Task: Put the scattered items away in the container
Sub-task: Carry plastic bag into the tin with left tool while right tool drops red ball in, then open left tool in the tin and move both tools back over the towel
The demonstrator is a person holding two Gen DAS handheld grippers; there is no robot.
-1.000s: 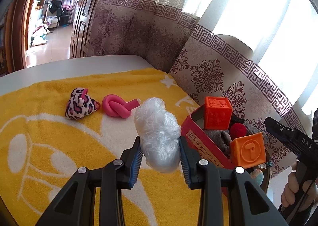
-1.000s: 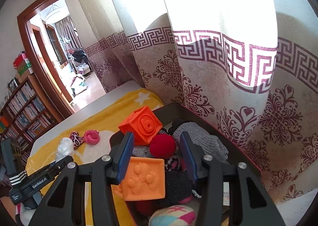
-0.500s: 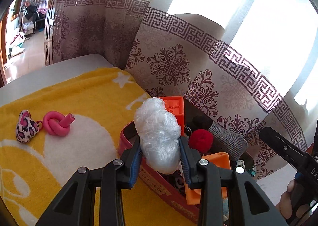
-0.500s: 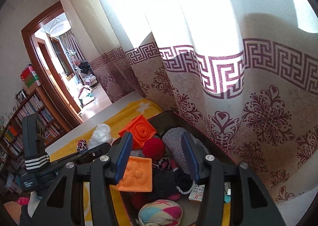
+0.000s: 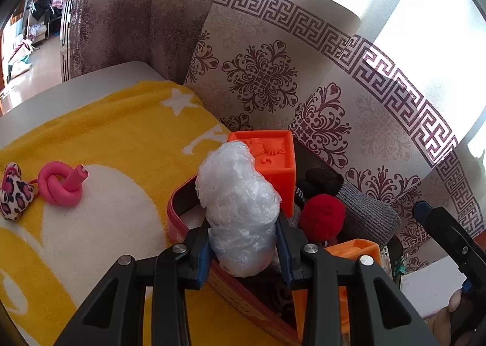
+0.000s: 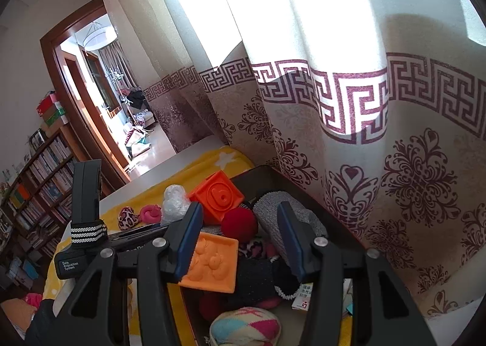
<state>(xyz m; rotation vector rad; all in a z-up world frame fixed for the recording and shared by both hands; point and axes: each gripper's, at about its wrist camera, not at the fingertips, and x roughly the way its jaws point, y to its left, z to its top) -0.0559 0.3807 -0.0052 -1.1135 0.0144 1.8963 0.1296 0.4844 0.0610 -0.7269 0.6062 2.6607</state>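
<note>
Crinkled clear plastic, a wad of it [image 5: 240,209], sits pinched between the blue pads of my left claw [image 5: 244,250], which is squeezed tight on its lower half. I am holding it over the near corner of the red box [image 5: 174,213], just above the rim, with the orange cube [image 5: 273,160] right behind it and the red pompom [image 5: 323,218] and grey knitted sock [image 5: 367,215] off to one side.

My right claw [image 6: 240,242] hangs half spread over the middle of the box with nothing between its pads; under it lie a flat orange block [image 6: 212,264] and more soft things.

As I judge it, this is the drop-off step for the plastic wad. Next I need to carry it a little further over the inside, where a gap shows beside the cube, and then let the pads part so it falls in rather than onto the rim. It is light and springy, so it may bounce or cling to a pad.

On the yellow towel [image 5: 121,121] the pink foam knot [image 5: 63,183] and the leopard-print heart [image 5: 13,191] are not yet in the box, touching or nearly so.
</note>
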